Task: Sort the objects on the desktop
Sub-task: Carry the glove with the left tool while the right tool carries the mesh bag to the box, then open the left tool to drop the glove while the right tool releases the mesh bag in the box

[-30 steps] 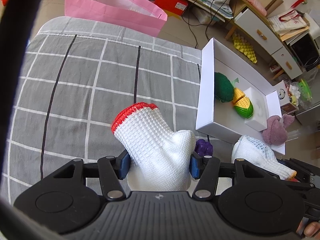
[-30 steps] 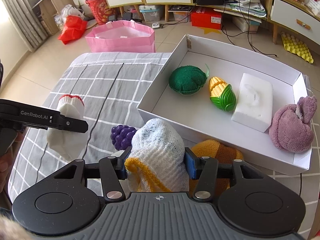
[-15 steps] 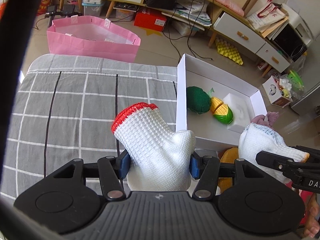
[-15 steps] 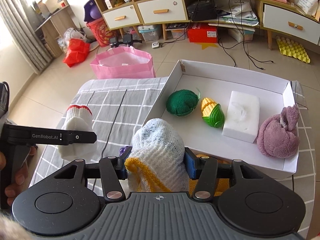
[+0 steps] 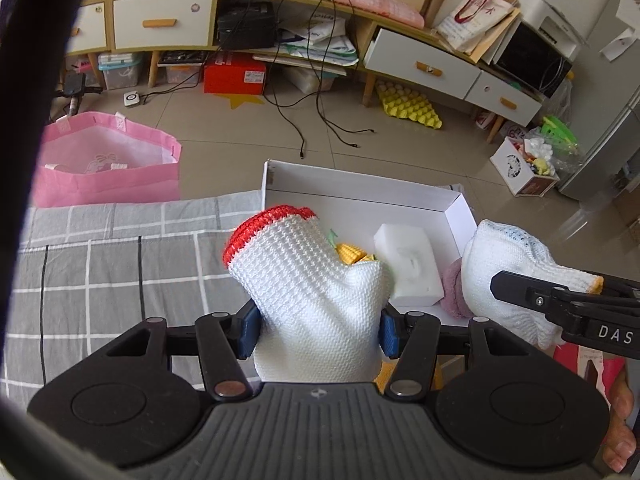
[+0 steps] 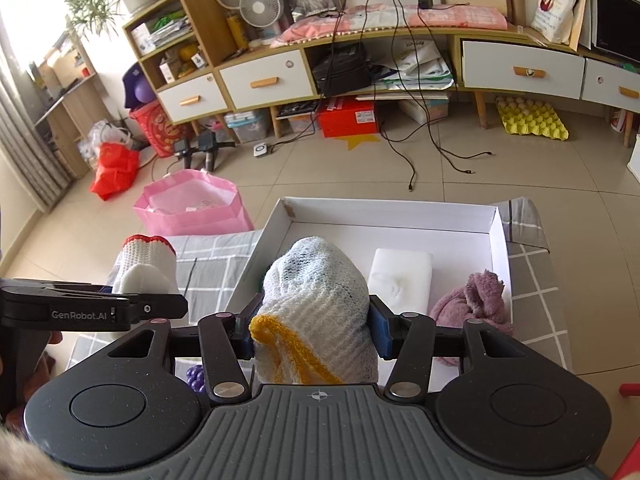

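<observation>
Inside the white box (image 6: 500, 240) the far strip of floor lies bare behind the foam block (image 6: 401, 276), while the purple towel (image 6: 476, 300) fills its near right corner and the grey checked worktop (image 5: 112, 264) to its left lies bare

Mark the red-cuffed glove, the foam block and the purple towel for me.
red-cuffed glove (image 5: 312, 300), left wrist view, knitted body.
foam block (image 6: 400, 276), right wrist view, top face.
purple towel (image 6: 472, 300), right wrist view, bunched middle.
</observation>
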`<state>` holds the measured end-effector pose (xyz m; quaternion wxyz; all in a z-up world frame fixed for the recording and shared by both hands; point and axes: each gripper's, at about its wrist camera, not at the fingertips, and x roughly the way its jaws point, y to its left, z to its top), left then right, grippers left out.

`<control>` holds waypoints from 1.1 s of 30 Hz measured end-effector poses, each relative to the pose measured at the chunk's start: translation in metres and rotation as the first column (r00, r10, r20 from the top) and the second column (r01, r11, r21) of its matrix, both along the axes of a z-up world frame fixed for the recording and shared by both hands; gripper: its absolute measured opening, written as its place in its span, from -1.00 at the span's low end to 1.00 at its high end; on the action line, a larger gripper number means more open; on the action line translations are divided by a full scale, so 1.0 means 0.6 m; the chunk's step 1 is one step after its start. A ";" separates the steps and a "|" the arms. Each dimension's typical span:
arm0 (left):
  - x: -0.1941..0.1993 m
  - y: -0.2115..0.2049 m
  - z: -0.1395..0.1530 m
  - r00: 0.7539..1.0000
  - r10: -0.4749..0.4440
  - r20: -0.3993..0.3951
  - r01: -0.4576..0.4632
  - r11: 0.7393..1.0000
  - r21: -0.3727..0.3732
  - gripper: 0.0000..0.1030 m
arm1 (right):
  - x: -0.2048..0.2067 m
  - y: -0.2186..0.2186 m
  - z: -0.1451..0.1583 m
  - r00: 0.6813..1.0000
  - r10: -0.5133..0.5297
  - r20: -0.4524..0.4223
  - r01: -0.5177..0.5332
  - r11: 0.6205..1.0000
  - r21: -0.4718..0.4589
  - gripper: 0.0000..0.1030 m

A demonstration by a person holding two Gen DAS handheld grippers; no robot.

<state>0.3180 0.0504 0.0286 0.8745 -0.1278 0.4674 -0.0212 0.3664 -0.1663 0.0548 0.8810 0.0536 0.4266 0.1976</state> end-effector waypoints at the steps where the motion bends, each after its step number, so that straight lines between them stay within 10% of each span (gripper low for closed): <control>1: 0.010 -0.006 -0.002 1.000 -0.009 0.001 0.009 1.000 -0.002 0.01 | 0.006 -0.004 -0.002 1.000 -0.014 0.008 0.014 1.000 -0.014 0.12; 25: 0.123 -0.067 -0.113 0.992 -0.069 -0.109 0.074 0.996 0.044 0.03 | 0.104 -0.009 -0.121 0.998 -0.062 -0.014 0.061 0.994 -0.092 0.17; 33: 0.118 -0.045 -0.104 0.995 -0.041 -0.096 0.042 0.999 0.016 0.11 | 0.099 -0.015 -0.100 0.996 -0.077 0.042 0.079 0.996 -0.047 0.74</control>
